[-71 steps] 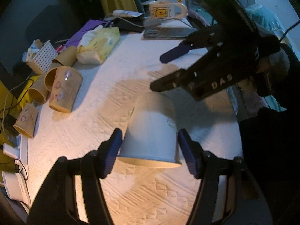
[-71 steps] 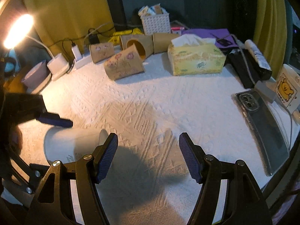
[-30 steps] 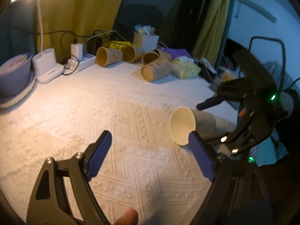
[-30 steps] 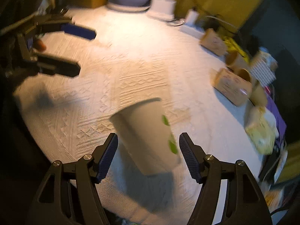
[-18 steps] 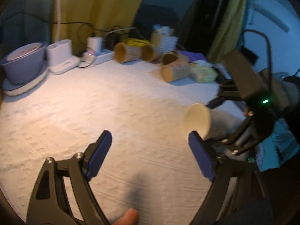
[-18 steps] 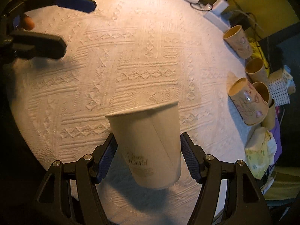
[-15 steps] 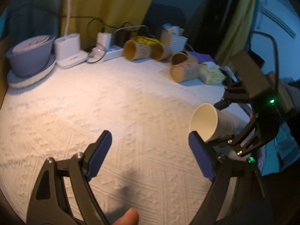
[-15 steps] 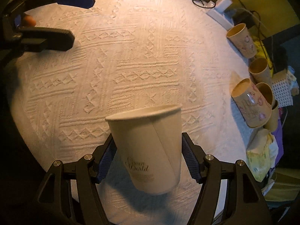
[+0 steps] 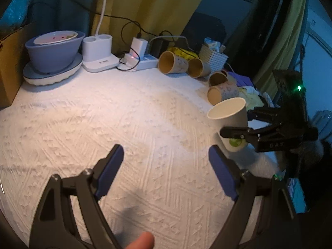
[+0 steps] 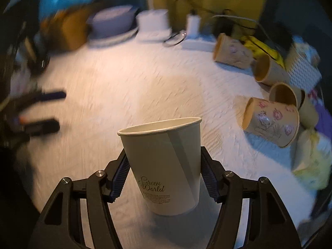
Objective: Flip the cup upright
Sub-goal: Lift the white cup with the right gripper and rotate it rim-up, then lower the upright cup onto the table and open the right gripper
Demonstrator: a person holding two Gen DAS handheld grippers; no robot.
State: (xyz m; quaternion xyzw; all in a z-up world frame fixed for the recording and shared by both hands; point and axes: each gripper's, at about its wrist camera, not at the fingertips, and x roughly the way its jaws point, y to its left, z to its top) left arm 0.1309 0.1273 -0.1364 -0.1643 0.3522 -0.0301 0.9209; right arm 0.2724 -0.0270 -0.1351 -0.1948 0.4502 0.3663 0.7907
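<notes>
**Right tongs clamp cup mouth-up; left tongs empty**

The right tongs (image 10: 164, 178) grip the white paper cup (image 10: 166, 166) by its sides, blue pads pressed on the lower half of the wall. Cup is mouth-up, tilted slightly, "Green World" print facing the camera. Its base sits close over the white textured counter (image 10: 124, 87); can't tell if it touches. In the left wrist view the same cup (image 9: 230, 122) shows near the counter's right edge, rim open toward the camera, with the right tongs (image 9: 236, 132) closed around it from the right side.

The left tongs (image 9: 166, 166) are spread wide with nothing between the pads, hovering over bare counter (image 9: 103, 114), well apart from the cup. A fingertip (image 9: 141, 241) shows at the bottom edge of that view.

Four patterned brown cups lie on their sides along the far right of the counter; the nearest flowered cup (image 10: 271, 122) lies beyond and to the right of the held cup. Behind them is a white woven basket (image 9: 215, 57). At the back left, a purple bowl (image 9: 54, 49) rests on a white plate (image 9: 51, 74), beside a white charger base (image 9: 99, 56) and a power strip (image 9: 143, 61) with cables. The right wrist view is motion-blurred away from the cup.
</notes>
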